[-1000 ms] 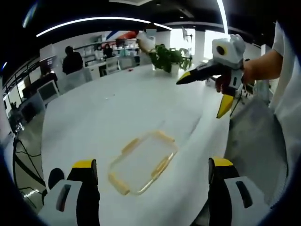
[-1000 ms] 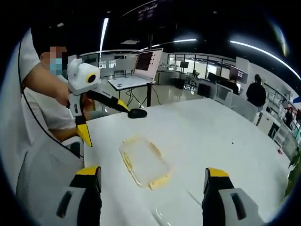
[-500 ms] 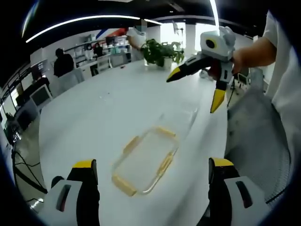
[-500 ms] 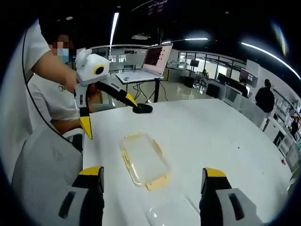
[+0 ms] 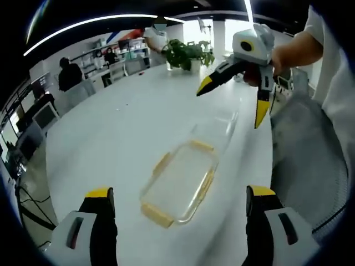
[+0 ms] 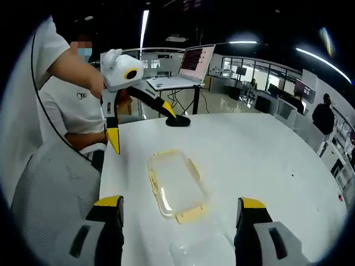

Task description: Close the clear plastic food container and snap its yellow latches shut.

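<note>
Clear rectangular plastic lid with yellow latches [image 5: 180,185] [image 6: 176,185] flat on white bench [image 5: 122,133] [image 6: 266,160]. Left hand-held gripper [image 6: 141,126] and right hand-held gripper [image 5: 230,100] above, spread wide, grasping nothing.

We find no text we can read. The laptop screen [image 6: 197,57] far off shows lines too small to make out; a mark on the person's white shirt [image 6: 81,95] is illegible.

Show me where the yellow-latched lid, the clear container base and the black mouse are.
lid [image 5: 180,185]: left gripper view, on its clear centre panel.
container base [image 5: 213,129]: left gripper view, on its clear body beyond the lid.
mouse [image 6: 178,121]: right gripper view, on its black top, near the table edge.
</note>
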